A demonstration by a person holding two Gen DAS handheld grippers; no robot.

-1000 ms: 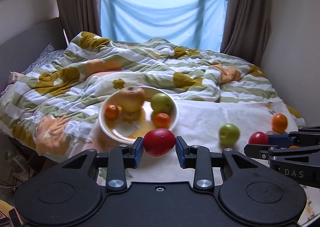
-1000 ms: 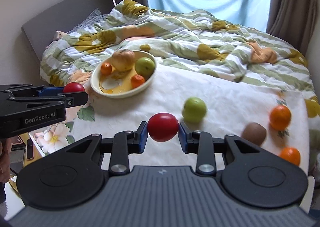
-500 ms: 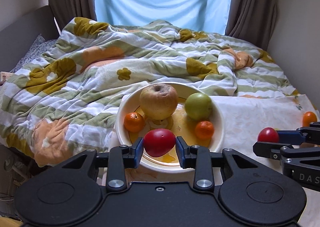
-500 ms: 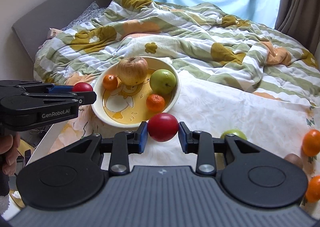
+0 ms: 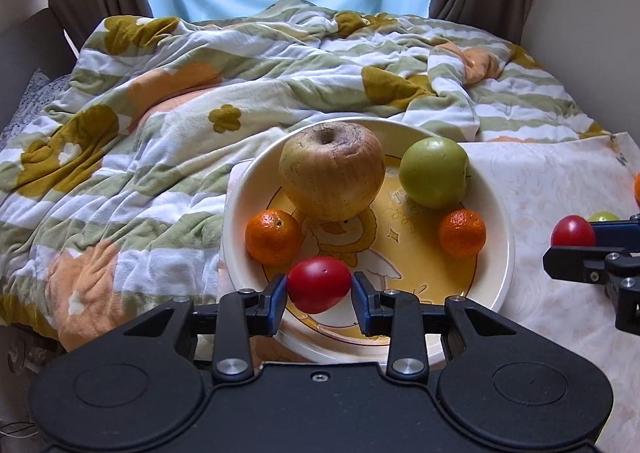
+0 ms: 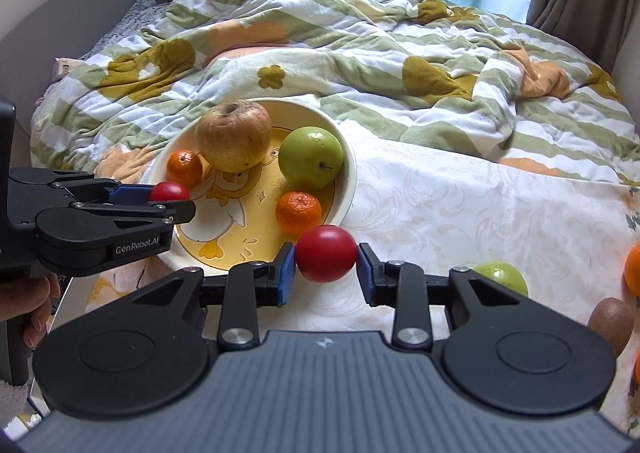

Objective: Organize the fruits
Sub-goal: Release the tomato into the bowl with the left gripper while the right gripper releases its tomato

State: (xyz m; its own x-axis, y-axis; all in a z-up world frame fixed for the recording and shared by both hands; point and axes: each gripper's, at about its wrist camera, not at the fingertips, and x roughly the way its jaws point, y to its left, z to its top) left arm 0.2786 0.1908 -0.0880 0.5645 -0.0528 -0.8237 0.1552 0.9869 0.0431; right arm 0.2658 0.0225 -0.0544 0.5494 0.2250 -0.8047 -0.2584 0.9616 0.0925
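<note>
Clamping one red fruit between its blue pads, the left gripper holds it low in the centre of the left wrist view, over the near rim of the cream bowl. A second earlier that fruit sat in front of the bowl, which was smaller and higher in the frame; now the bowl fills the middle. Inside it lie a large yellow-brown apple, a green apple to its right, and two mandarins, one at left and one at right.

The right gripper is closed on another red fruit, at lower centre of the right wrist view, just beside the bowl's right edge above the white cloth. Earlier it hung over the cloth well short of the bowl, with a loose green apple beyond it; that apple now sits at lower right beside the gripper's arm. A rumpled flowered quilt covers the upper frame.
</note>
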